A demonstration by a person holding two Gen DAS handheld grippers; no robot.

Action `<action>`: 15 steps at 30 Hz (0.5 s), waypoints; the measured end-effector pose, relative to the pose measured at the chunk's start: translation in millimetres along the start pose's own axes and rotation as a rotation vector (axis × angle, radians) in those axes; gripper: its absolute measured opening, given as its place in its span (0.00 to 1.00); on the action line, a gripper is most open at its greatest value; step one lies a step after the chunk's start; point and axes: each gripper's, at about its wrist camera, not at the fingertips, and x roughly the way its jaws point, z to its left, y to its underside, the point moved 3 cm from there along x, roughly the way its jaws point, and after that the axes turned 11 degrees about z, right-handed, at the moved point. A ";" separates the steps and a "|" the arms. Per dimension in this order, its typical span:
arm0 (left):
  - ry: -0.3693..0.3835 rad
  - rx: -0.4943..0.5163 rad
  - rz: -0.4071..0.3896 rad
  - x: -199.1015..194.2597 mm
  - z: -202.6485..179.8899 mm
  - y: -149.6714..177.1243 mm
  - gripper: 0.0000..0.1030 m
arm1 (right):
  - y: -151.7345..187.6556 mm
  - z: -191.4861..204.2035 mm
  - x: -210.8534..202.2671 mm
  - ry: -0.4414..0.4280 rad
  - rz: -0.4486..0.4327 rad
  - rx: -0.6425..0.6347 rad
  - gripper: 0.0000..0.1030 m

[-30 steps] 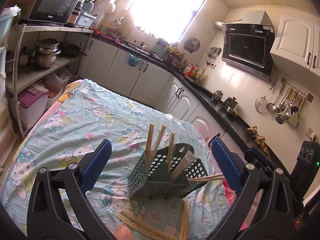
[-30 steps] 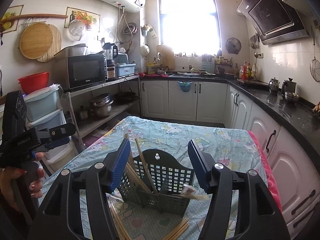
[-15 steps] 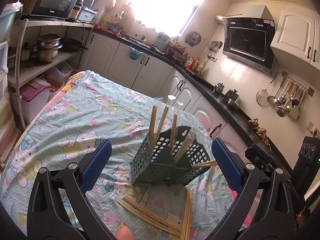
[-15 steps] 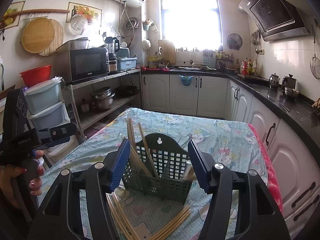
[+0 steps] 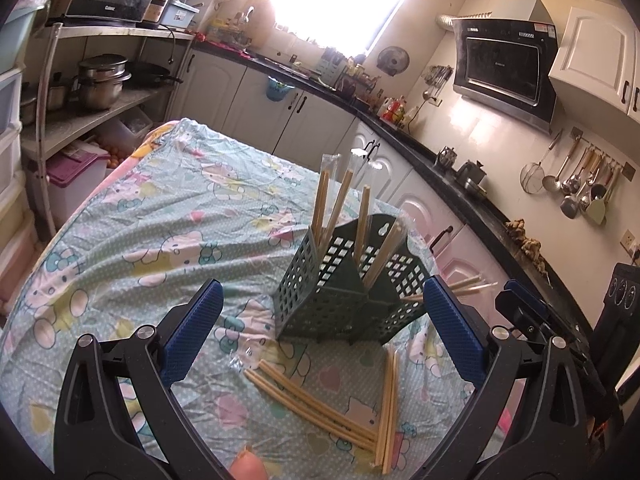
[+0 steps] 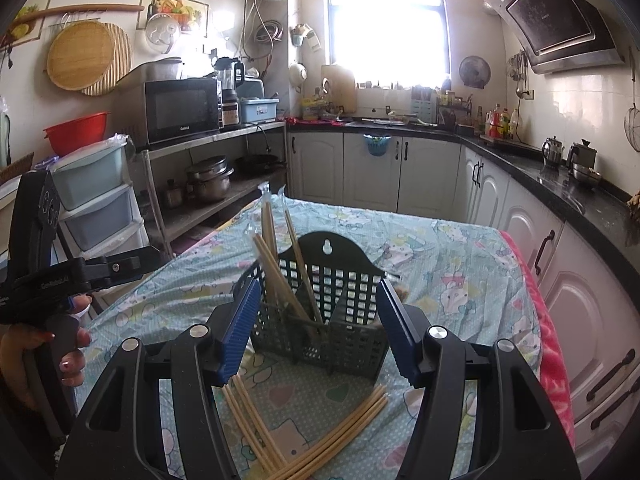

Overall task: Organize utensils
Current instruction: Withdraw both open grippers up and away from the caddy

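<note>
both grippers lower now, left gripper (image 5: 322,330) and right gripper (image 6: 318,330) open, empty; one utensil basket (image 6: 332,312) ahead between their jaws; two chopstick bundles (image 5: 320,404) below, table's near edge.

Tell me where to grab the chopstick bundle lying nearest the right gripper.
Grip that chopstick bundle near its middle, coming from above with the right gripper across the sticks. It lies flat and slanted on the tablecloth, clear of the basket.
</note>
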 end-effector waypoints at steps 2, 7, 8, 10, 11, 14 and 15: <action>-0.003 0.000 0.008 1.4 0.2 2.6 0.90 | 3.5 0.0 1.4 0.001 0.008 0.000 0.56; -0.014 -0.006 0.029 5.6 3.2 10.7 0.90 | 14.1 -0.9 4.1 0.001 0.026 0.004 0.56; -0.017 -0.005 0.034 6.6 3.2 12.6 0.90 | 16.4 -1.6 4.8 0.001 0.031 0.007 0.56; -0.022 -0.004 0.041 8.5 3.4 15.1 0.90 | 19.7 -2.8 6.1 0.001 0.038 0.009 0.56; -0.026 -0.004 0.048 10.1 3.5 17.5 0.90 | 21.2 -3.5 7.1 0.001 0.042 0.009 0.56; -0.028 -0.005 0.063 14.5 4.4 22.4 0.90 | 26.8 -4.5 9.5 0.003 0.055 0.011 0.56; -0.030 -0.005 0.069 15.9 4.3 23.8 0.90 | 29.0 -5.0 10.7 0.003 0.061 0.011 0.56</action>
